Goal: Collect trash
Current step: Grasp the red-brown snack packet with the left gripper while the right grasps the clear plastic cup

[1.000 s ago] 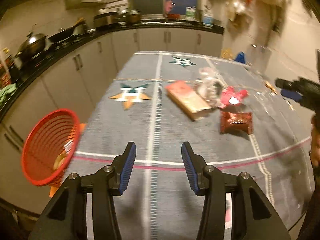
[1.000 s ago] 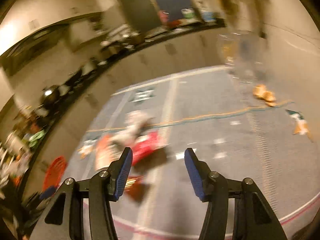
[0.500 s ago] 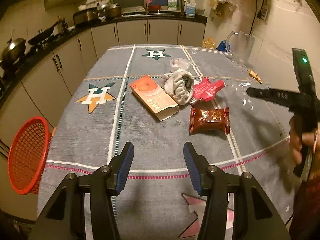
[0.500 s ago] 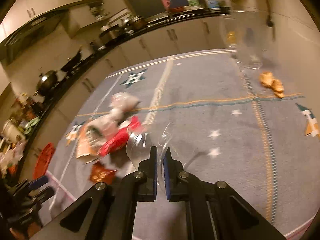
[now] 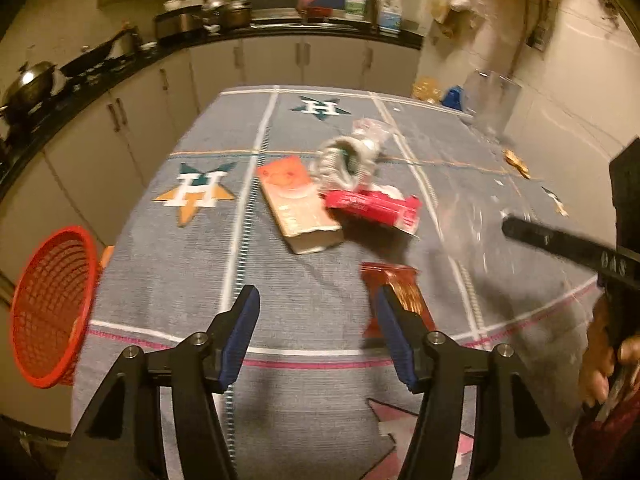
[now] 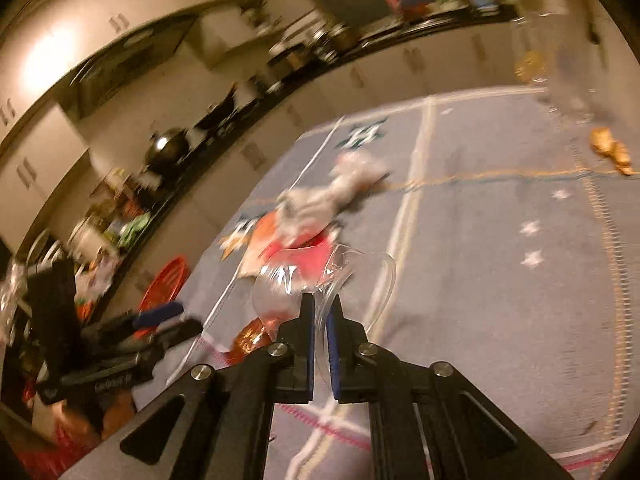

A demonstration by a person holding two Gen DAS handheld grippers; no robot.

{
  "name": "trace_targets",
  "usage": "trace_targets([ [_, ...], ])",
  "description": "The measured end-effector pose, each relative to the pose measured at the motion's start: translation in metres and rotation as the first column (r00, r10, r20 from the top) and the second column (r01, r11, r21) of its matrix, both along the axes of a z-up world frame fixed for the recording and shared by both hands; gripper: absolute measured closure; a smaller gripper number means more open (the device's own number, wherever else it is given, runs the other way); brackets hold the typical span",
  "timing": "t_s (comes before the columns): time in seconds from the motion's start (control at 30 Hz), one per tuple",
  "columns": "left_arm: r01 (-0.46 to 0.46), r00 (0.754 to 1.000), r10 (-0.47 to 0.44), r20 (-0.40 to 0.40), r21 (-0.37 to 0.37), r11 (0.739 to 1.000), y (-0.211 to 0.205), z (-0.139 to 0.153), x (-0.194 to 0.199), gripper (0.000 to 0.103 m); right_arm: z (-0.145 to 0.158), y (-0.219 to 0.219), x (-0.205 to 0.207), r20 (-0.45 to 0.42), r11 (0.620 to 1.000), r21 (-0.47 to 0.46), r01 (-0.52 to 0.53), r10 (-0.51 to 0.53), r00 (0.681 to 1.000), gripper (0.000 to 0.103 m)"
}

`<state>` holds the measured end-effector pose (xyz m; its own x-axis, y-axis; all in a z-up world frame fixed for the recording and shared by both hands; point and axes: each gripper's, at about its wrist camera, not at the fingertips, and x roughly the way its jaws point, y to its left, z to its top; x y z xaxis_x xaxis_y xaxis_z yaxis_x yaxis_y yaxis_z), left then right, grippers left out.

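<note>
— Left wrist view first: what do you see?

— The left gripper (image 5: 316, 332) with black arms and blue pads hangs over the grey tablecloth with star patterns (image 5: 168, 264). Its jaws are opening, and nothing is between them. A shiny dark red snack wrapper (image 5: 400, 288) lies on the cloth just beyond the right pad, which partly covers it. Farther away lie a flat orange cardboard box (image 5: 298, 204), a red and white plastic packet (image 5: 374, 206) touching the box, and a crumpled whitish bag (image 5: 348, 158) behind them. A round red mesh plastic basket (image 5: 48, 308) stands tilted at the left edge of the table. At the right, the right gripper's black finger (image 5: 560, 244) reaches in, and a thin clear plastic film (image 5: 476, 224) is faintly visible at its tip.

— And the right wrist view?

— The right gripper (image 6: 320, 312) is clenched on the clear plastic film (image 6: 344, 276); the film stands up between the two pads, above the cloth. The red packet (image 6: 308, 254) and the whitish bag (image 6: 320, 200) lie just behind it. The red basket (image 6: 164, 284) is at the left, and the left gripper (image 6: 160, 320) shows beside it. Some small orange-brown scraps (image 6: 612, 150) lie far right, well apart from the pile.
</note>
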<state>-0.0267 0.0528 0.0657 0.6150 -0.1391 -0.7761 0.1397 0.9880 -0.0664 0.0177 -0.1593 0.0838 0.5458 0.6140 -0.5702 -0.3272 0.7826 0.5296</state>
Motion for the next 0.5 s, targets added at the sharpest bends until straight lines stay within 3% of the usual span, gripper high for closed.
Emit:
trace_targets([
  [0.13,0.048,0.999,-0.049,-0.023,-0.020,0.999,-0.015,-0.008,0.003,0.041,0.001,-0.012,0.001,0.014,0.999,0.019,0.050,-0.050,0.999,0.096],
  [0.3,0.089,0.995,-0.089,-0.036,0.025,0.996,-0.043,-0.020,0.009,0.040,0.002,-0.015,-0.002,0.025,0.996,0.040,0.075,-0.076,0.997,0.096],
  [0.5,0.062,0.997,-0.058,-0.049,0.075,0.995,-0.049,-0.038,0.019,0.040,0.001,-0.018,-0.002,0.025,0.996,0.045,0.072,-0.073,0.997,0.096],
])
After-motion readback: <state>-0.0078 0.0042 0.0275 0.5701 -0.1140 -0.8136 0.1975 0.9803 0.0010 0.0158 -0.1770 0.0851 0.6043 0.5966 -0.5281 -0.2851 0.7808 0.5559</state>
